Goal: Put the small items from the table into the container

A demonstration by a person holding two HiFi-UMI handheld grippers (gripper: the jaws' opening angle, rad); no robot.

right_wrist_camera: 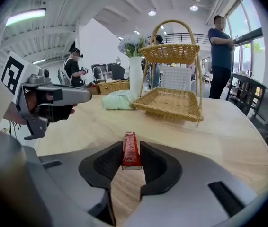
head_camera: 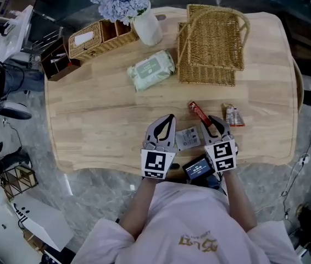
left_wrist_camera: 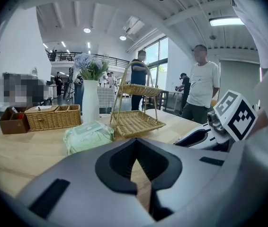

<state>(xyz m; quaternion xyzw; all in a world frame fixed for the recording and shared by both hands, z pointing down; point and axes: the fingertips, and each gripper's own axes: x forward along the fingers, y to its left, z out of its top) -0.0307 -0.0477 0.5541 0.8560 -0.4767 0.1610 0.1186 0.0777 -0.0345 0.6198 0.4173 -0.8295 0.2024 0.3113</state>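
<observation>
My right gripper point(right_wrist_camera: 131, 148) is shut on a slim red packet point(right_wrist_camera: 131, 151), which stands on end between the pads, just above the wooden table point(head_camera: 100, 120). From above, that red packet point(head_camera: 197, 110) sticks out ahead of the right gripper point(head_camera: 209, 124). My left gripper point(head_camera: 168, 117) sits beside it near the front edge, shut with nothing in it point(left_wrist_camera: 135, 143). A white flat packet point(head_camera: 187, 138) lies between the two grippers. An orange-and-white snack packet point(head_camera: 233, 115) lies to the right. The two-tier wicker basket point(head_camera: 210, 43) stands at the back.
A green wipes pack point(head_camera: 151, 69), a white vase of flowers point(head_camera: 147, 26) and a wicker organizer box point(head_camera: 98, 37) stand at the back left. People stand beyond the table's far side point(left_wrist_camera: 202, 84). The table's front edge runs just under both grippers.
</observation>
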